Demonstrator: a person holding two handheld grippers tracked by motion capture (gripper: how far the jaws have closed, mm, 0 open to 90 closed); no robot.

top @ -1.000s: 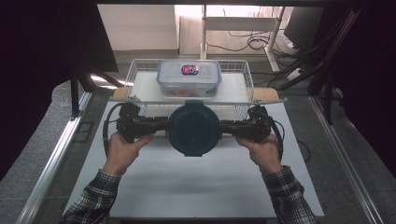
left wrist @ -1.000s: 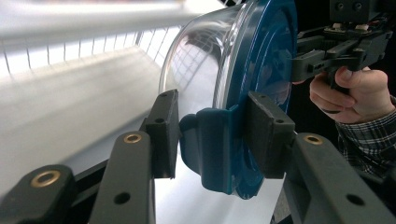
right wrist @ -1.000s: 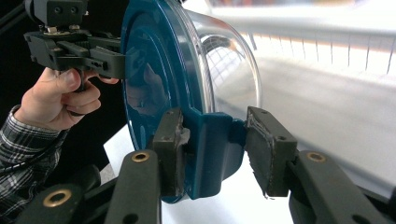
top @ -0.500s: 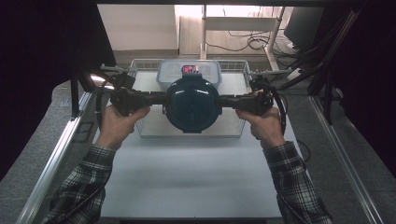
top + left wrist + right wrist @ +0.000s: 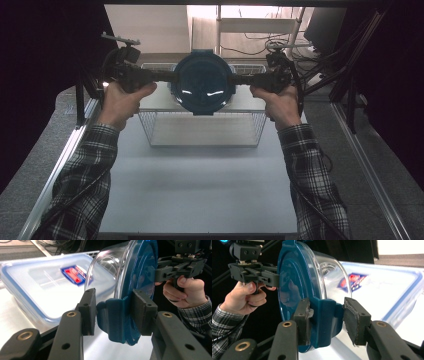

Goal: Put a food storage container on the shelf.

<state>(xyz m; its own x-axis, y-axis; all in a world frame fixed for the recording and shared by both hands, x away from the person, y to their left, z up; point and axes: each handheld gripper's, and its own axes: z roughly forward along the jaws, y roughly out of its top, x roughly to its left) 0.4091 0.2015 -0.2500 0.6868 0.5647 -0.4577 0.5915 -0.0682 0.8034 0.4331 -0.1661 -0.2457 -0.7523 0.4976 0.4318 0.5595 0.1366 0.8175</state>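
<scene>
A round clear container with a dark blue lid (image 5: 202, 82) hangs in the air on edge, lid toward the person. My left gripper (image 5: 162, 76) is shut on the blue latch tab (image 5: 113, 320) at its left side. My right gripper (image 5: 242, 78) is shut on the opposite tab (image 5: 327, 320). In the left gripper view the pads (image 5: 89, 311) flank the tab, and the right gripper (image 5: 162, 271) shows beyond the lid. The right gripper view shows the left gripper (image 5: 272, 277) across the lid. Below and behind lies a rectangular clear box with a blue-rimmed lid (image 5: 37, 290).
A wire basket (image 5: 202, 127) stands at the far middle of the white table mat (image 5: 200, 190), under the held container, with the rectangular box (image 5: 387, 285) inside it. Metal rails (image 5: 60, 165) run along both table sides. A shelf frame and cables stand behind.
Both hands have risen and moved away from the person, carrying the round container from just in front of the basket to above it.
</scene>
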